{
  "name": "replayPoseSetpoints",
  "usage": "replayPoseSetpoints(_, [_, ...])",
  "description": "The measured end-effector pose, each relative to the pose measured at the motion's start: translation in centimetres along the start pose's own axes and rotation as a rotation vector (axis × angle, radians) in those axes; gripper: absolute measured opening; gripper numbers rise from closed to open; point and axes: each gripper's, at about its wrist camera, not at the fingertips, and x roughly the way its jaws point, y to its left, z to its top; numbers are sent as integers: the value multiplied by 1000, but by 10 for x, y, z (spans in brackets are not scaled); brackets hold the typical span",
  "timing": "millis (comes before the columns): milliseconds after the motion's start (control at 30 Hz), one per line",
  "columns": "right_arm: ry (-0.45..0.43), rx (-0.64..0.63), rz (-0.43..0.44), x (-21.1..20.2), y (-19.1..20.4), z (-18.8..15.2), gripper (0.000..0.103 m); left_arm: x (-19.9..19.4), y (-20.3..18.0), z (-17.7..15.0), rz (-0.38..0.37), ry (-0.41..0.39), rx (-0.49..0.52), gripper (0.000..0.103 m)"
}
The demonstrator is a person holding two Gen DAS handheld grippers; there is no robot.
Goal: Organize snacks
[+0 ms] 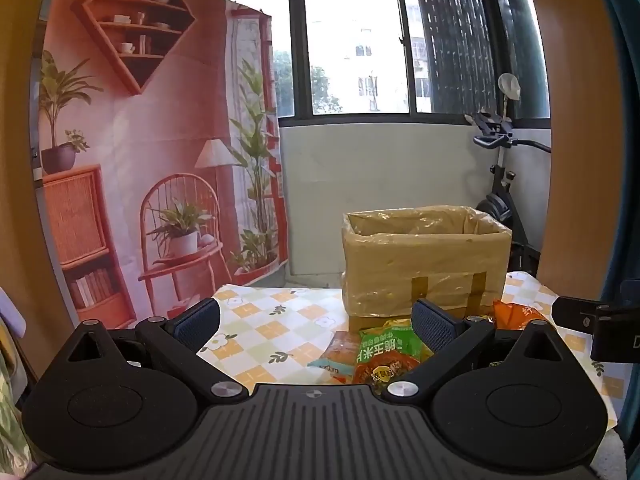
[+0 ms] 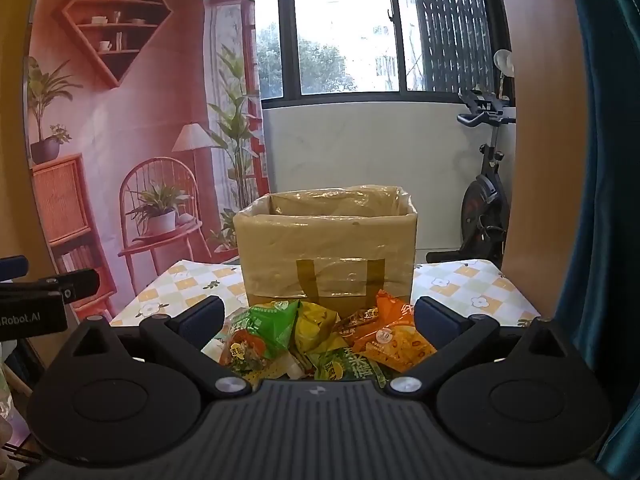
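A heap of crinkled foil snack packets lies on the bench just in front of the open brown cardboard box lined with clear plastic film. In the right wrist view the heap holds a green packet with red print, a yellow-green packet behind it, an orange packet to the right and a dark green packet nearest the camera. The box stands upright on the bench, which is covered by a checked yellow-and-white cloth with small flowers.

The right gripper hangs spread wide over the heap, grasping nothing. The left gripper is likewise released and empty, to the left of the packets. Behind the bench hang a pink printed backdrop and a dark-framed window; a black exercise bike stands at the right.
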Motion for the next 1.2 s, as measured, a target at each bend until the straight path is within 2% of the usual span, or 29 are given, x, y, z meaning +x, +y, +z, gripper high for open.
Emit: replayPoseSetpoints(1200, [4, 4, 5, 1, 5, -6, 103, 0, 2, -2, -9, 13, -5, 103])
